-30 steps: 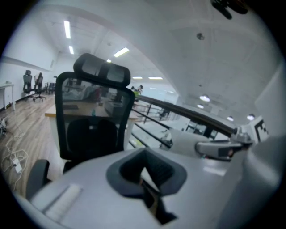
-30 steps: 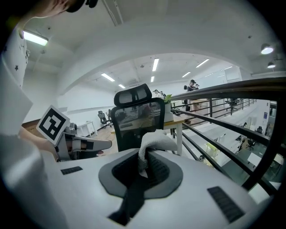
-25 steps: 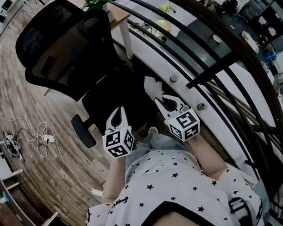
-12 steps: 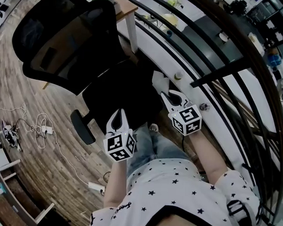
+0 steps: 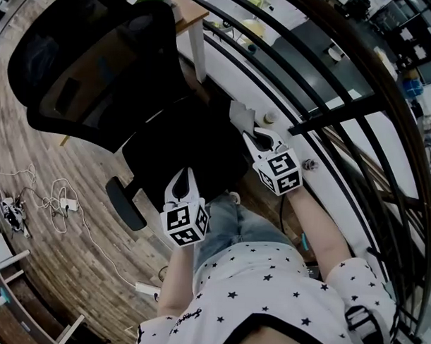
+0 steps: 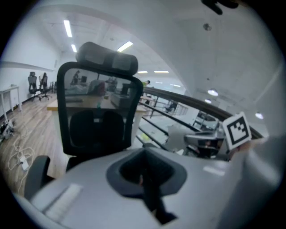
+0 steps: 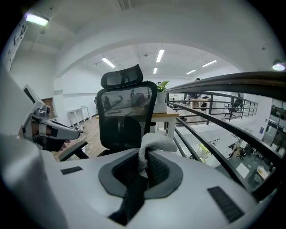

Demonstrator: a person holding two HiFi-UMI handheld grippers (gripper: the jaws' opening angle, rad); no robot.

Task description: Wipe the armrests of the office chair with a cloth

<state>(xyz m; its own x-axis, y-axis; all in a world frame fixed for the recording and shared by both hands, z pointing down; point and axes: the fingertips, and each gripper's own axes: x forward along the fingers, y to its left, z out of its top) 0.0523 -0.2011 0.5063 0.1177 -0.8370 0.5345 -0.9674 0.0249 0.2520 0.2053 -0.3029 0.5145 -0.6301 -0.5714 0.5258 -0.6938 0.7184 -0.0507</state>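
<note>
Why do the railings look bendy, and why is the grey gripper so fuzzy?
Head view: the wide lens curves the railing. Left gripper view: the left gripper sits too close to the lens, so it blurs, and the corners go dark. Right gripper view: the cloth looks sharper.

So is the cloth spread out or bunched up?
Bunched up: the right gripper is shut on the cloth, which pokes past its jaws as a crumpled wad.

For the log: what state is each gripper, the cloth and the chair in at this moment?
Left gripper: shut, empty.
Right gripper: shut on cloth.
Cloth: bunched, pinched at one end.
Office chair: upright, unoccupied.
Armrest: nothing touching it.
</note>
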